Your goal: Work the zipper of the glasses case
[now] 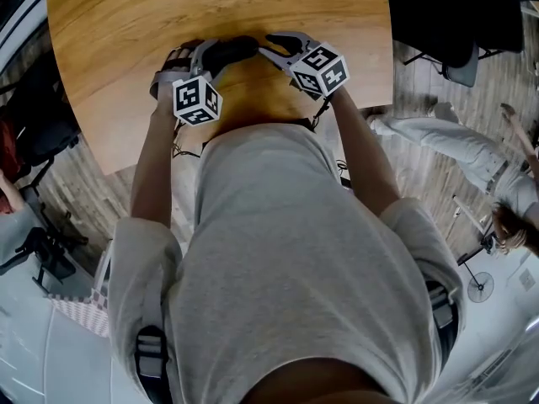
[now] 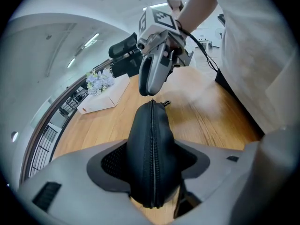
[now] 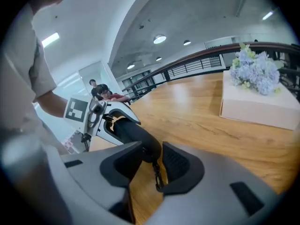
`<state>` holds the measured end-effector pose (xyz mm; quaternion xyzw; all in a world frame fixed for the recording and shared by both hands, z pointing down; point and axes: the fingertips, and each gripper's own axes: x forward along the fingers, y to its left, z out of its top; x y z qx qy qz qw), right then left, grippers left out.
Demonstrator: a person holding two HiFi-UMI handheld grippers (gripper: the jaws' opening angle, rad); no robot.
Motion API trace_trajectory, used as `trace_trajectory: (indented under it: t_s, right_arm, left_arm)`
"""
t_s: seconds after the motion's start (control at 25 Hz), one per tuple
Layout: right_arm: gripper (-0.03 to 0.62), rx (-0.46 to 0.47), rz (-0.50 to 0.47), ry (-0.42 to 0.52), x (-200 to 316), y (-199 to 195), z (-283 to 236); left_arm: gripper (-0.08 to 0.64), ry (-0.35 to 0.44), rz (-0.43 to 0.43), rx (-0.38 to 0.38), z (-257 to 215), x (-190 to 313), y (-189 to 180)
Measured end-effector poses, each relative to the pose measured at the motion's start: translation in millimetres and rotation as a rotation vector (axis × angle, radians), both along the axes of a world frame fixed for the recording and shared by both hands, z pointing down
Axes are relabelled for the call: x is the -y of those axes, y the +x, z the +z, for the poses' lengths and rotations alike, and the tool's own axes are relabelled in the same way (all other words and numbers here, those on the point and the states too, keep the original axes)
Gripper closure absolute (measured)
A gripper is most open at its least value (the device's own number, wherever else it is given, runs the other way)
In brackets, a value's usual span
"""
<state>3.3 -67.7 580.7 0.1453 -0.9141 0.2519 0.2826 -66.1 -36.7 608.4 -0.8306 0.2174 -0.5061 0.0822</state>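
A black glasses case stands on edge between the pads of my left gripper, which is shut on its two sides, zipper line facing up. In the head view both grippers meet over the case near the table's front edge, my left gripper on the left and my right gripper on the right. My right gripper sits at the case's far end. Its jaws stand a little apart, and the small zipper pull dangles in the gap without being pinched.
The wooden table curves away at its front edge close to my body. A white box with pale blue flowers stands further along the table. A railing and people show in the background; a person sits on the floor at the right.
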Motion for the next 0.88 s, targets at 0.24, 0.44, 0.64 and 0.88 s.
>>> trace_trajectory:
  t_s: [0.24, 0.44, 0.64, 0.88]
  right_arm:
    - [0.456, 0.079, -0.123, -0.105, -14, -11, 9]
    - [0.474, 0.130, -0.113, -0.135, -15, -13, 12]
    - [0.529, 0.106, -0.153, -0.048, -18, -13, 9]
    - [0.549, 0.054, -0.194, 0.036, -24, -14, 9]
  left_arm:
    - [0.275, 0.001, 0.027, -0.002, 0, 1, -1]
    - [0.275, -0.013, 0.023, -0.006, 2, 0, -4]
    - [0.275, -0.030, 0.009, -0.003, 5, 0, -8]
    - [0.275, -0.033, -0.002, -0.003, 7, 1, -8]
